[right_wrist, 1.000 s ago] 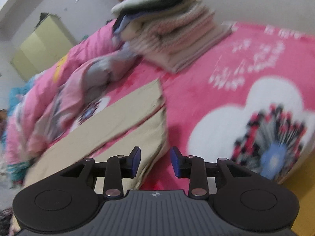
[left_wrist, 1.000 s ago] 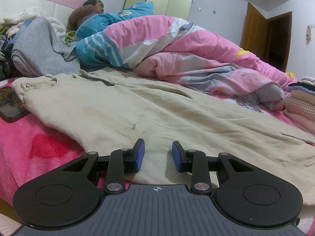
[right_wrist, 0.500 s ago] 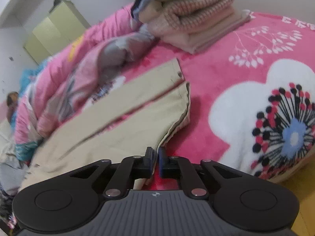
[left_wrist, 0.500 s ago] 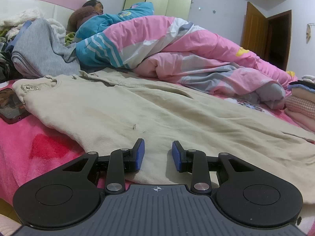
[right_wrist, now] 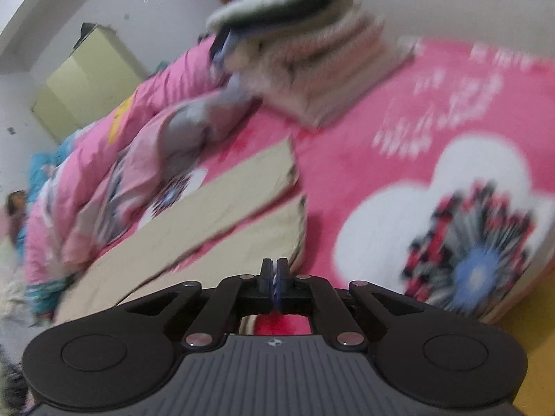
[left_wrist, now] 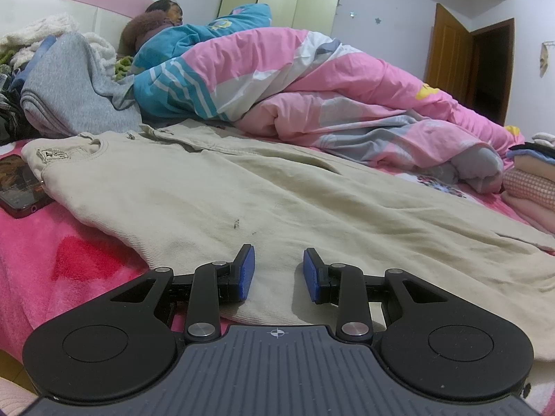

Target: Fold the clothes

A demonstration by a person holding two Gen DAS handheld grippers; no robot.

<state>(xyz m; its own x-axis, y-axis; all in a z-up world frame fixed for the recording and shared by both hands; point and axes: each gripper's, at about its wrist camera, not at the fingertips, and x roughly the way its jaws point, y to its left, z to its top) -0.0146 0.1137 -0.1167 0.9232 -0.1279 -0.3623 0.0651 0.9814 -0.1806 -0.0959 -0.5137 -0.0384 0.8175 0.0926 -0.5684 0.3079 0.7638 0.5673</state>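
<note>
Beige trousers [left_wrist: 263,194] lie flat on the pink bed, waist and label patch at the left, legs running to the right. My left gripper [left_wrist: 278,270] hovers low over their near edge, open, blue pads apart, with only flat cloth beneath them. In the blurred right wrist view the two trouser legs [right_wrist: 222,215] end at their hems in mid frame. My right gripper [right_wrist: 274,272] is shut, its pads meeting at the corner of the near leg's hem [right_wrist: 295,239]. The pinched cloth itself is barely visible.
A dark phone [left_wrist: 17,187] lies left of the waistband. A grey garment [left_wrist: 69,86] and a pink and blue quilt [left_wrist: 347,97] covering a person fill the back. A stack of folded clothes [right_wrist: 305,66] stands beyond the hems. The pink flowered blanket [right_wrist: 433,180] stretches right.
The right gripper's jaws went from apart to closed at the near leg's hem, and its view swung about. The left gripper and the trousers under it stayed as they were.
</note>
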